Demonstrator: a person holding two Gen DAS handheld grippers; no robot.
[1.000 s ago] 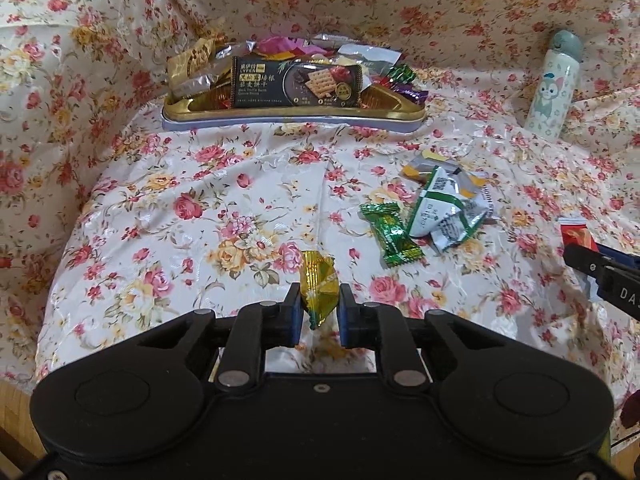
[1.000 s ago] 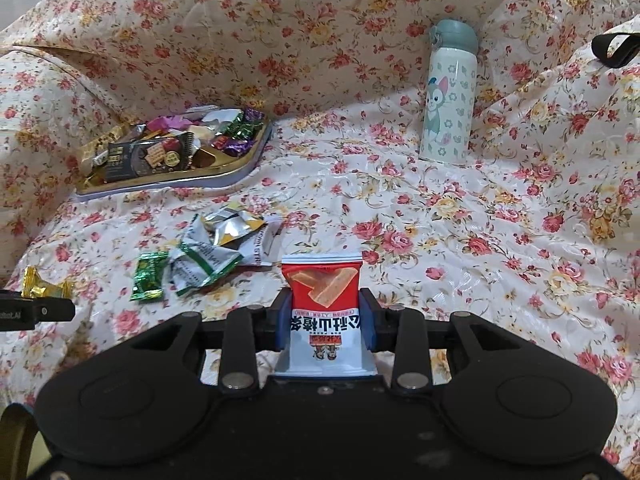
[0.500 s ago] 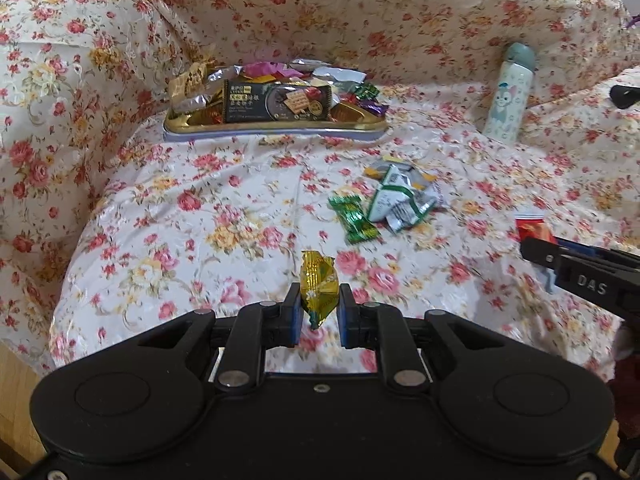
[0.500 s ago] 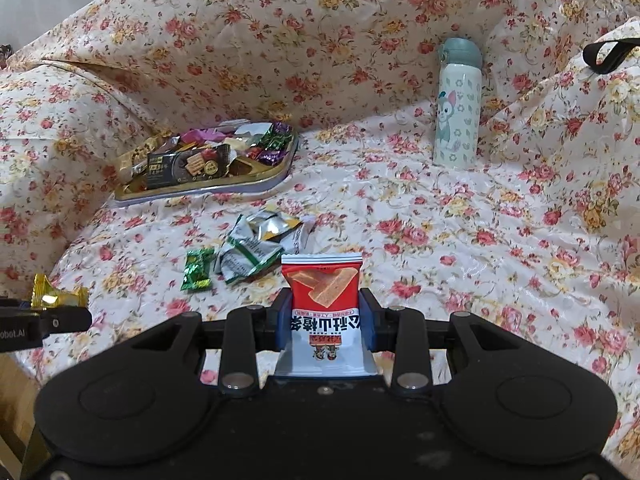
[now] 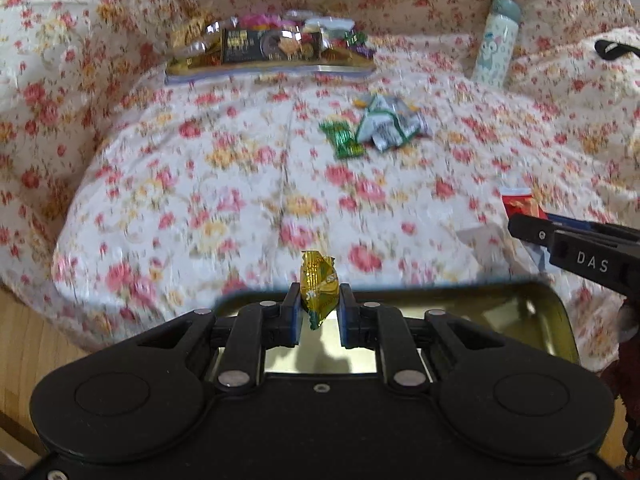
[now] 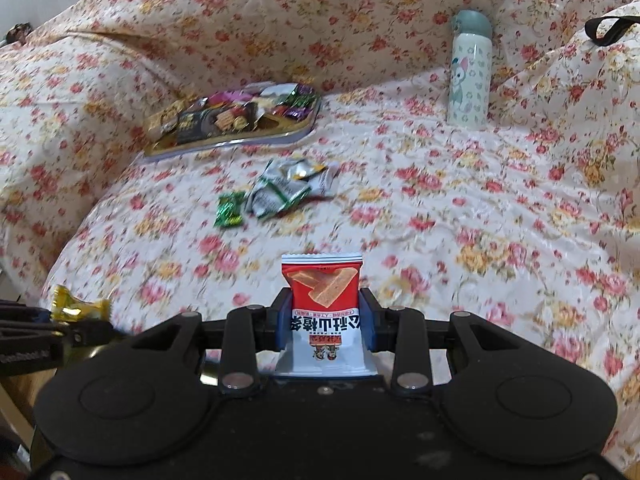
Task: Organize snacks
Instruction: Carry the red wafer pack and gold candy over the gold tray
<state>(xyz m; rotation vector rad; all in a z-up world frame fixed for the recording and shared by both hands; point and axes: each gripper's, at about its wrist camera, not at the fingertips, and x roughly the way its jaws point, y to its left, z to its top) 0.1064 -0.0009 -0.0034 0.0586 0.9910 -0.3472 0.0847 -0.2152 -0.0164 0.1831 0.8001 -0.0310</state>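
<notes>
Gripping a gold-wrapped candy (image 5: 319, 289) between its blue pads, the left gripper (image 5: 319, 316) is closed tight on the wrapper and sits over an empty gold-lined tin (image 5: 520, 312) at the near edge of the floral cloth (image 5: 224, 184). The right gripper (image 6: 325, 322) is closed on a red-and-white snack packet (image 6: 323, 304), held upright, also at the near edge of the cloth. Farther along the cloth, a green-wrapped candy (image 6: 229, 210) lies touching a small heap of silver-and-green packets (image 6: 290, 188). Beyond the heap, a filled snack tray (image 6: 236, 118) rests on the cloth, holding a dark cracker pack (image 5: 272, 43) and mixed wrapped sweets. To the right of the tray, well apart, a pale cartoon-print bottle (image 6: 469, 74) stands upright.
</notes>
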